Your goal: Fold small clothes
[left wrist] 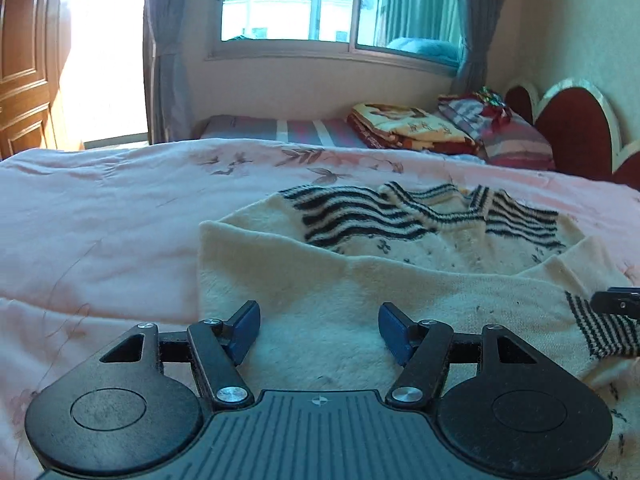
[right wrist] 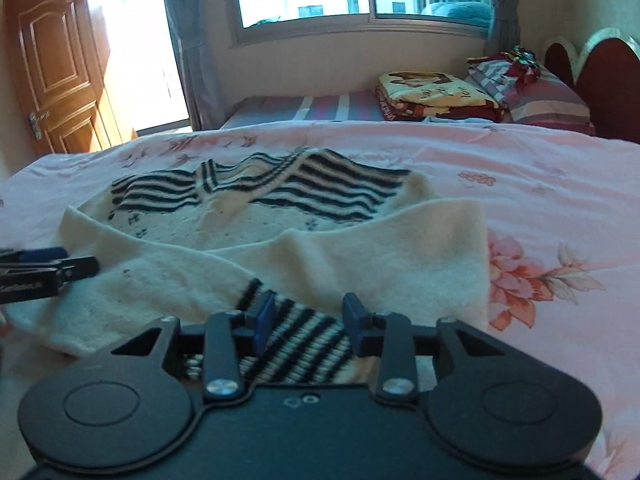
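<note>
1. On the pink floral bedspread (right wrist: 540, 184) our cream knitted sweater with black stripes (right wrist: 340, 256) lies half-folded.
2. Left gripper (left wrist: 319, 330) gapes wide, holding nothing — right gripper (right wrist: 309, 326) straddles the striped cuff (right wrist: 300, 340) (partly open, unclamped).
3. Lifting now, we risk the cuff slipping and the fold unravelling.

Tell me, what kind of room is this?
Most likely a bedroom. A cream sweater lies on a bed with a pink flowered bedspread, folded blankets sit by a red headboard, and curtains hang at the window.
</note>
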{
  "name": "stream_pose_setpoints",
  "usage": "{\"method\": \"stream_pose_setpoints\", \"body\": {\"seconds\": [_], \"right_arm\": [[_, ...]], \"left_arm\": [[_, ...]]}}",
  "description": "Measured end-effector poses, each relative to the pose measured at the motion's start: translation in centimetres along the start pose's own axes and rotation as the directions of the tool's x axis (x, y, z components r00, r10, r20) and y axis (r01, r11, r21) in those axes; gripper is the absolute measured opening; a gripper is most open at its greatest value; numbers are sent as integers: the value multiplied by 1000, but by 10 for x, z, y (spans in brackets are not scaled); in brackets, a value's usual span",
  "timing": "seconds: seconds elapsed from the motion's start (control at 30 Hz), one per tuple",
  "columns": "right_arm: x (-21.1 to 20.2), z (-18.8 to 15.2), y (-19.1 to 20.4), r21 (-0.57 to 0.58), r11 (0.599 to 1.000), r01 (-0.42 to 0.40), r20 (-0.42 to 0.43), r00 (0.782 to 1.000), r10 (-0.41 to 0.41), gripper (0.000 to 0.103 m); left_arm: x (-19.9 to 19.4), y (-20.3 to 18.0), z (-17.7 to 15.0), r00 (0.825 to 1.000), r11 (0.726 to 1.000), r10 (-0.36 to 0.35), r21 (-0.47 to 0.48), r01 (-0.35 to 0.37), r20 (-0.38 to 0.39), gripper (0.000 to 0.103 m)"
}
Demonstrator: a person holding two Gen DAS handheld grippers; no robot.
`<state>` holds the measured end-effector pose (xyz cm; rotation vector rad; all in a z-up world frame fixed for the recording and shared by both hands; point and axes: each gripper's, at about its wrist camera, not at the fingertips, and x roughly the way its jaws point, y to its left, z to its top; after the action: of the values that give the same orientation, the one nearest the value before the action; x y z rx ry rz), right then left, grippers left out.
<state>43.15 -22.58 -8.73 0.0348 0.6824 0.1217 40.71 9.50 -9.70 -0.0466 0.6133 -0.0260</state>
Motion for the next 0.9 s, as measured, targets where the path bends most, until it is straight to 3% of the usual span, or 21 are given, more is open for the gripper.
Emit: {"method": "stream_pose_setpoints", "body": {"seconds": [0.07,0.17,0.23,0.27,0.37,0.43,0.47,0.8,0.9], "right_arm": [[-15,2,-6,22,1000,17,49,999,-18,39],[-29,-3,2,38,992,-123,92,989,119,39],[-23,-13,18,-21,985,-171,56,984,172,40],[-16,-20,27,-62,984,-165,17,986,167,40],[-17,-29,22,-96,986,-135,33,990,139,39],[-21,-29,13,-88,991,-102,34,994,105,39],[-23,-30,8,-92,992,-88,36,995,92,39],[-19,-30,10,-130,988,-88,28,995,92,42],[-20,-27,10,-144,986,-89,10,996,92,42]], "left_arm": [[-18,3,-2,999,1000,-1,-22,2,42,66],[-28,-20,-10,996,998,-57,0,57,63,66],[-22,-43,-17,997,997,-72,44,71,31,66],[-16,-50,-20,998,997,-63,41,63,6,66],[-14,-47,-26,999,998,-34,46,34,-3,67],[-17,-42,-27,1000,998,-7,56,7,-7,80],[-19,-39,-29,1000,997,6,72,-5,-11,81],[-26,-49,-31,997,994,78,80,-76,-23,81],[-34,-58,-31,994,984,104,149,-101,-17,81]]}}
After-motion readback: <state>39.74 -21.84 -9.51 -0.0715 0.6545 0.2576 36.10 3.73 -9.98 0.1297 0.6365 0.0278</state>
